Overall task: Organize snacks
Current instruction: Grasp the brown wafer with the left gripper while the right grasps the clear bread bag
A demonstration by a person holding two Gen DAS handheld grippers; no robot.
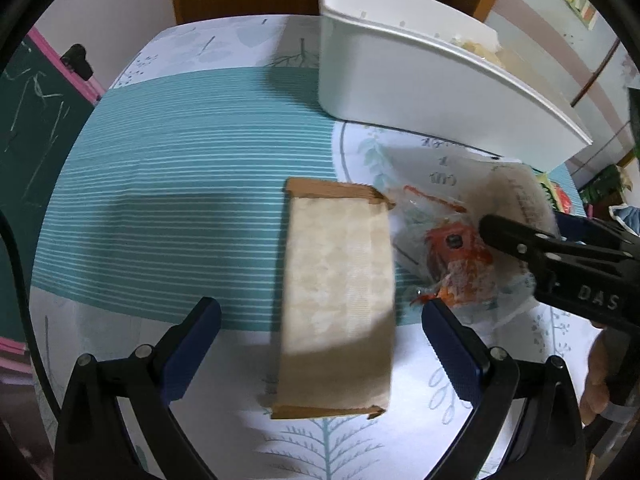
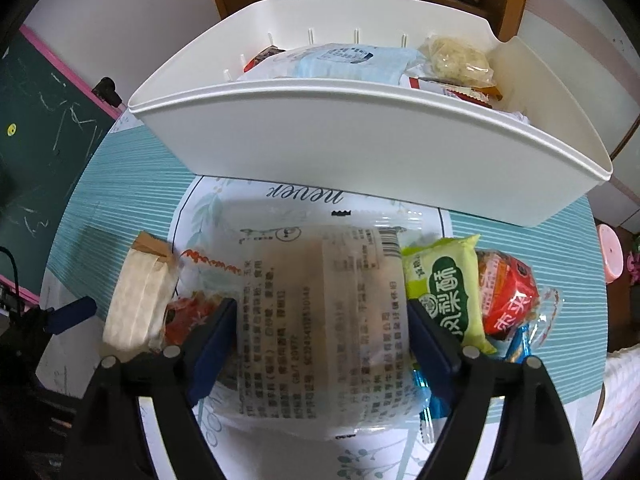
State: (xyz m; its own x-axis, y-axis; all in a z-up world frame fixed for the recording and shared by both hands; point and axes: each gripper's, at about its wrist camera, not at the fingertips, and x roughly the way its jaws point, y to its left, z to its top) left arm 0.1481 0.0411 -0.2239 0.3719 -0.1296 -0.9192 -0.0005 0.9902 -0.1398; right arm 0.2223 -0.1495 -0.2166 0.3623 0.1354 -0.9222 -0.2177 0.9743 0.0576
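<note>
While left hand-held gripper (image 1: pixel 320 344) hangs wide open astride beige paper-wrapped snack bar (image 1: pixel 338 296), nothing gripped. Right view: right hand-held gripper (image 2: pixel 322 338) open, straddling clear printed snack packet (image 2: pixel 320 312) on worktop (image 2: pixel 120 208); white plastic bin (image 2: pixel 360 148) part-filled, several snacks left.

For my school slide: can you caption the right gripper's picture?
Right gripper open around a clear snack packet, white bin of snacks behind.
</note>
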